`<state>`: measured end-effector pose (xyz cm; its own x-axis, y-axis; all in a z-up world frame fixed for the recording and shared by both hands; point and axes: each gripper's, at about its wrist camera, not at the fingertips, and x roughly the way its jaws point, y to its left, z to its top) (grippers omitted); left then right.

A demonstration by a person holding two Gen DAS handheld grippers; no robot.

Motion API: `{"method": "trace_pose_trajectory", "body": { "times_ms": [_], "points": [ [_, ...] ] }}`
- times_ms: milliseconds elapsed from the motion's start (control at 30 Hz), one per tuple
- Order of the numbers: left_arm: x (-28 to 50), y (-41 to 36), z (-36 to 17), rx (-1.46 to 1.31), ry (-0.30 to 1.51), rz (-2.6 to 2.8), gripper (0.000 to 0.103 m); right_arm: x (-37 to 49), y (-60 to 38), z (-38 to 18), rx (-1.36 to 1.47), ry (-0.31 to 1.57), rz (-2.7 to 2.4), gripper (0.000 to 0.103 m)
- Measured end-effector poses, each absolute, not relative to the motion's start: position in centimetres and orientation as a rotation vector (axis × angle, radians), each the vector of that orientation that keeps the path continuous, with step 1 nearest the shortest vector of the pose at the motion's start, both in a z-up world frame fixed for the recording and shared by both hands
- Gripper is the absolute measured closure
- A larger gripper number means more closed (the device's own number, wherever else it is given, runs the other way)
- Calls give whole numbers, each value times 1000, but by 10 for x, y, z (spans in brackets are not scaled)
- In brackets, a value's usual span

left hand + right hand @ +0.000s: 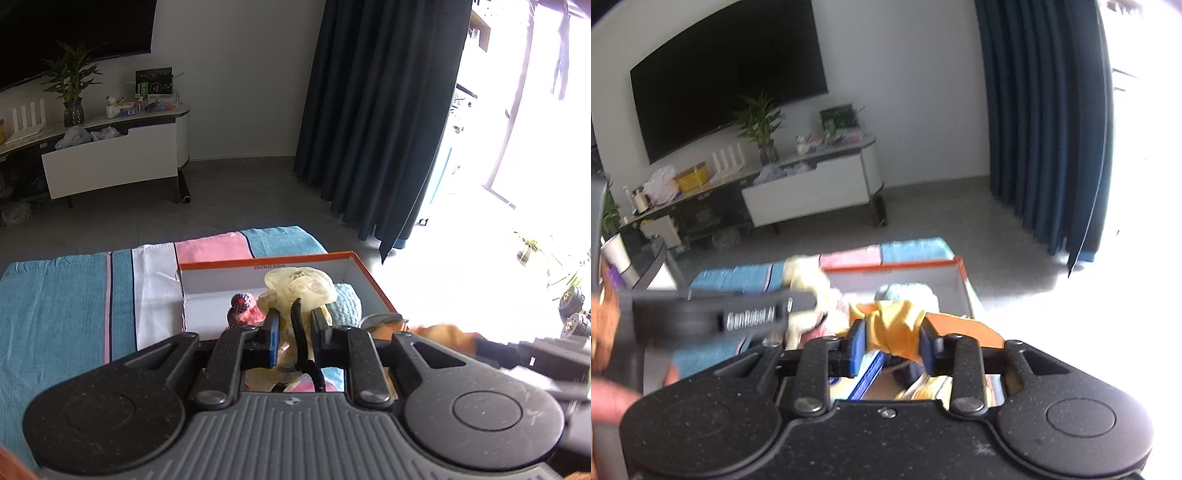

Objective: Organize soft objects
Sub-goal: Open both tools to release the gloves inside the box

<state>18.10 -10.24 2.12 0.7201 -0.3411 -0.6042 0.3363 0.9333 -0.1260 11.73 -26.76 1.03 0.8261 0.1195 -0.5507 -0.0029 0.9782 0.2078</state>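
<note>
Pinching a pale yellow plush toy (301, 286), the left gripper (293, 328) hangs over the orange-rimmed box (266, 263); at its 3 o'clock, the right gripper (892, 338) stands half-spread around a yellow cloth (895, 326).

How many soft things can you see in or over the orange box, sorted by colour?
Pale yellow: 1, the soft toy held in the left gripper
Light blue: 1, the knitted item
Red-pink: 1, the plush piece
Orange-yellow: 1, the cloth between the right gripper fingers
Total: 4

The box's (258, 263) left half lies open; soft toys (299, 288) crowd its right.
</note>
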Motion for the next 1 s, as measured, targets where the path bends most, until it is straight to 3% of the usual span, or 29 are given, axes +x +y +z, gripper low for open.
{"method": "trace_pose_trajectory", "body": {
  "times_ms": [33,333,567,1000],
  "points": [
    [183,-102,22,-9,667,-375,83,118,-267,8,202,614,80,34],
    [194,-110,20,-16,679,-398,81,110,-274,6,215,595,70,34],
    [198,-111,18,-27,677,-424,45,109,-277,7,221,596,82,34],
    [172,-93,34,-6,645,-343,30,97,-277,16,218,572,94,34]
  ]
}}
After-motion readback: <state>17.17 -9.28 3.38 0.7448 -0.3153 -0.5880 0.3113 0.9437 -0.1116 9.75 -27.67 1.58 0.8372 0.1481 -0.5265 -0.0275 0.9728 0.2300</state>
